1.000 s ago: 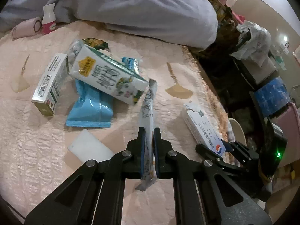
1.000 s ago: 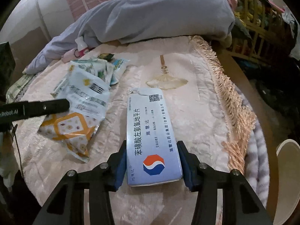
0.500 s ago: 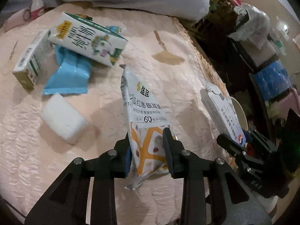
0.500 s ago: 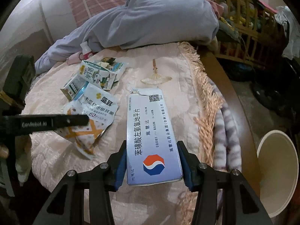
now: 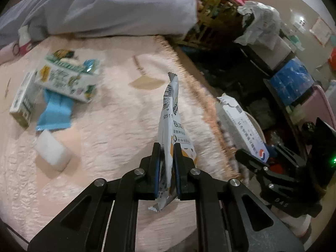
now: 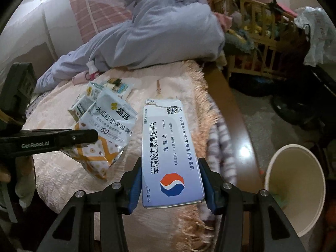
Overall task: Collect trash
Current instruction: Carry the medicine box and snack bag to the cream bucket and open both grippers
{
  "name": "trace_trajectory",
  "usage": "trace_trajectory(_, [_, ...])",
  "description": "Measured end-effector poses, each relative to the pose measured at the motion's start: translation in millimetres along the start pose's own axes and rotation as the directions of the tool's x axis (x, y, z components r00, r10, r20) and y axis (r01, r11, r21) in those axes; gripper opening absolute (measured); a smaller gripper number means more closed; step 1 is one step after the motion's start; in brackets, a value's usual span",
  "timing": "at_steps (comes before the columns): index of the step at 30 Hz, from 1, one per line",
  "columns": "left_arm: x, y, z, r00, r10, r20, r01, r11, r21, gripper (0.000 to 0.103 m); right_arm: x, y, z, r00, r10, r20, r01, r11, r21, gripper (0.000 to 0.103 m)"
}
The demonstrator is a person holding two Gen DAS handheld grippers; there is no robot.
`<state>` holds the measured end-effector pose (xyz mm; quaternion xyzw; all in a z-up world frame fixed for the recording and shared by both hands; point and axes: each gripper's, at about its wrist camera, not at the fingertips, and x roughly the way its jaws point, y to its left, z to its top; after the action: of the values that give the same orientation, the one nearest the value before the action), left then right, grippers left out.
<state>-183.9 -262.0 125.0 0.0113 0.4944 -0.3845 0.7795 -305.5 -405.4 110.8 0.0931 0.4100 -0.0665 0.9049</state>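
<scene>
Snack packet (image 5: 168, 126) pinched edge-on in my left gripper (image 5: 167, 153) above the pink bedspread (image 5: 117, 130), medicine box (image 6: 171, 153) clamped flat in my right gripper (image 6: 170, 168), cream bin (image 6: 294, 189) on the floor just right, milk carton (image 5: 67, 79) left behind.

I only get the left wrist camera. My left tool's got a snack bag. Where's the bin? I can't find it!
Observer: A cream bin stands on the floor beside the bed, open at the top.
Operator: Is there stuff in it?
Observer: Only something small and green shows inside.
Operator: Is the other tool holding its box properly?
Observer: Yes, the right tool clamps the medicine box by both long edges, printed face up.
</scene>
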Motion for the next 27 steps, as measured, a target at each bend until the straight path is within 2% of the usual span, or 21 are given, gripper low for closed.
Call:
trace_trajectory(12, [26.9,-79.7,18.0,0.998,-0.057,0.006,0.057,0.995,0.081,0.009,-33.3,-60.7,-11.5,0.995,-0.099,0.024,0.097,0.992,0.079,0.048])
trace_trajectory(27, [97.7,-172.1,26.6,0.989,-0.126,-0.071,0.135,0.981,0.142,0.009,-56.0,-170.5,-43.3,0.971,-0.236,-0.027,0.235,0.941,0.243,0.048])
